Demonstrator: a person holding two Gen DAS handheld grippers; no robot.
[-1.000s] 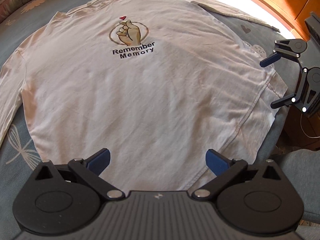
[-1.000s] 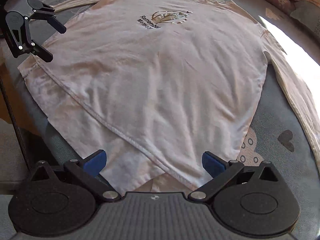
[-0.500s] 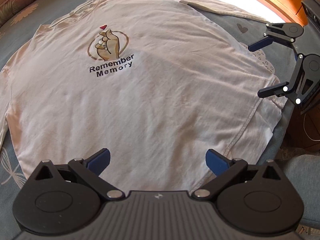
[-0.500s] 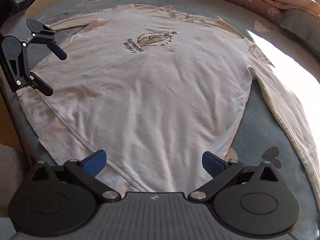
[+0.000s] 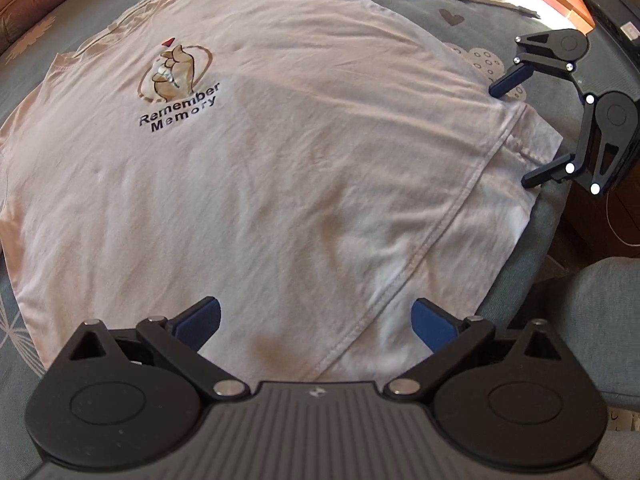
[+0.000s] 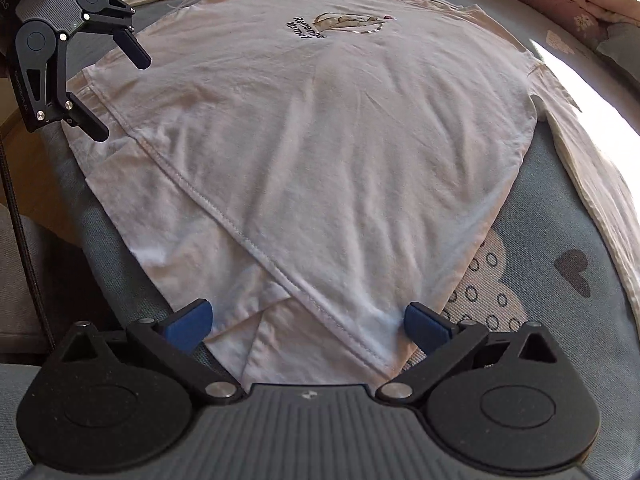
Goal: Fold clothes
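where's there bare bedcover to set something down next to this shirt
Bare bedcover lies in the wedge between the shirt body and its spread sleeve, by the cloud print. A narrower strip runs past the shirt's other side. The hem corners are crowded by the right gripper and left gripper.

The left gripper has been brought lower and further right along the hem of the white shirt, so the printed logo now sits left of centre in its view. The right gripper — higher half a second ago — has been lowered again over the hem's other corner, and each gripper now appears closer to the hem in the other's view.
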